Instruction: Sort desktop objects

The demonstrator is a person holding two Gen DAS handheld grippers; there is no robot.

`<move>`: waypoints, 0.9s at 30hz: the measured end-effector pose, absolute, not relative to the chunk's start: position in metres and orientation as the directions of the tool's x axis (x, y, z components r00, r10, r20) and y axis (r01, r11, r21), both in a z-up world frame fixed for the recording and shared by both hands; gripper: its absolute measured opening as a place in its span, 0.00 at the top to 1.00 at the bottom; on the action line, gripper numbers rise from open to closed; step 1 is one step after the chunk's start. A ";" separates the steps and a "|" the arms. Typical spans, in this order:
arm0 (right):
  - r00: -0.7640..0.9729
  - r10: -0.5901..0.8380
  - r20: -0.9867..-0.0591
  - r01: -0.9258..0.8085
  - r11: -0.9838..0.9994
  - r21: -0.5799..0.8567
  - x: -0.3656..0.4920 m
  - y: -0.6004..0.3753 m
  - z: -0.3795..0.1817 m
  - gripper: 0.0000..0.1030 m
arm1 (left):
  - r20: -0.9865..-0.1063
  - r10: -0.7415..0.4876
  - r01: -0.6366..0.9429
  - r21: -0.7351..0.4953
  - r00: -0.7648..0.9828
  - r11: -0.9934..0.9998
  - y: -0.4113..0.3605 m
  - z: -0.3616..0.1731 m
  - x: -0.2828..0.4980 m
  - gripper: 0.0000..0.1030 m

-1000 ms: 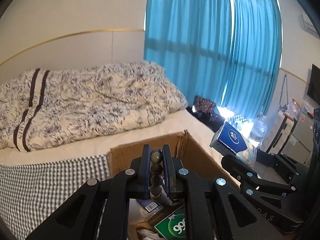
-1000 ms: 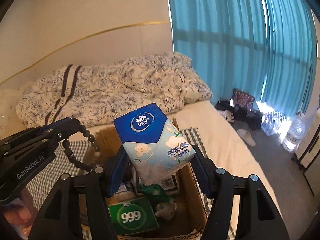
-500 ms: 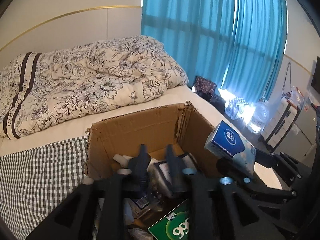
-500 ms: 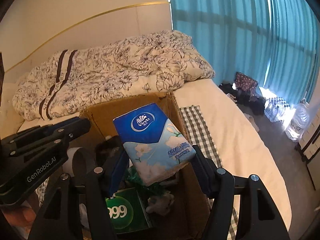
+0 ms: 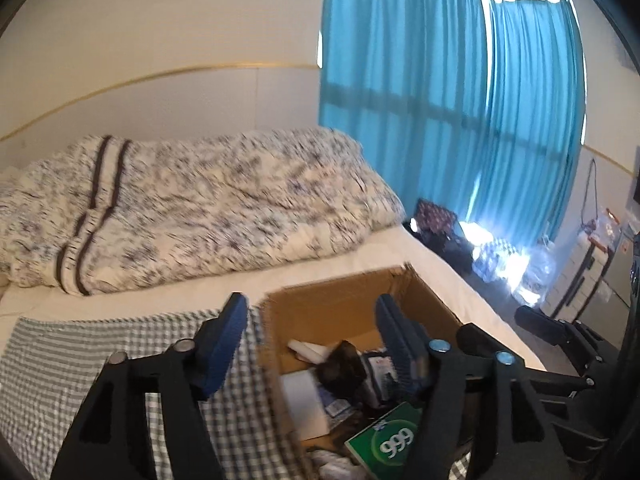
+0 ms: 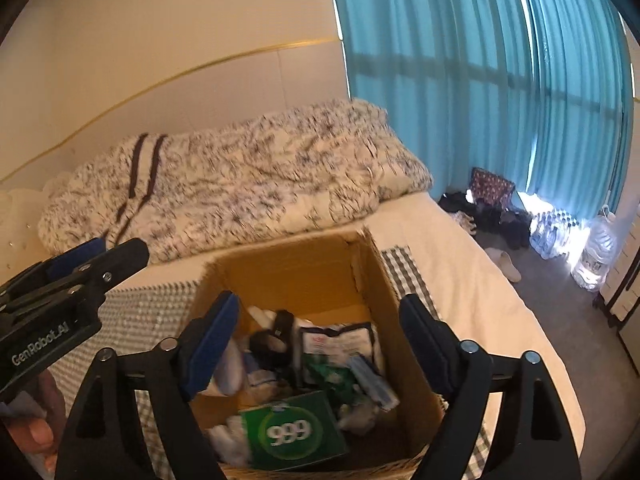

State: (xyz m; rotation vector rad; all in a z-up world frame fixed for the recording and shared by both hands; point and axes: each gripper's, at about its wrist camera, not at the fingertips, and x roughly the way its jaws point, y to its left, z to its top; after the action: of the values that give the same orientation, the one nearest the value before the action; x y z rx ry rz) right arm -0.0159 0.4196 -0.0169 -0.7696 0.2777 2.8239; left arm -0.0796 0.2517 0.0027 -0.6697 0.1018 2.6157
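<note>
Both grippers hung over the cardboard box (image 6: 372, 276) on the bed. Left gripper (image 5: 312, 320) was wide open w/ nothing between its fingers, box ahead and to its right, checked cloth (image 5: 48, 356) under its left finger. Right gripper (image 6: 320, 316) was also spread wide and empty, box straight ahead and below. Inside the box: green 999 box (image 6: 292, 432) nearest the right gripper, white pouch (image 6: 340, 344) and black item (image 6: 276, 340) further in, other bits too blurred to ID
</note>
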 end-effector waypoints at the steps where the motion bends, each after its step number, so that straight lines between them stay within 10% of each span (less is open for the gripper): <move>1: -0.850 0.142 -0.507 -0.236 -0.964 0.126 -0.013 0.412 -0.011 0.16 | -0.458 0.386 -0.418 -0.033 -0.801 -0.908 0.243 0.009 -0.075 0.24; 8: -0.884 0.116 -0.453 -0.188 -0.975 0.116 0.002 0.361 0.022 0.04 | -0.367 0.321 -0.332 -0.034 -0.873 -0.943 0.177 0.047 -0.042 0.00; 27: -0.921 0.024 -0.389 -0.038 -0.999 0.027 0.054 0.239 0.058 0.00 | -0.324 0.112 -0.115 -0.008 -0.940 -0.993 0.038 0.086 0.036 0.00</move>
State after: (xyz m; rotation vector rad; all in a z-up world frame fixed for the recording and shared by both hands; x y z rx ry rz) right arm 0.0538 0.2391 0.0579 -0.6169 0.0531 3.0474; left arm 0.0361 0.0378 0.0859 -0.4970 0.0169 2.9851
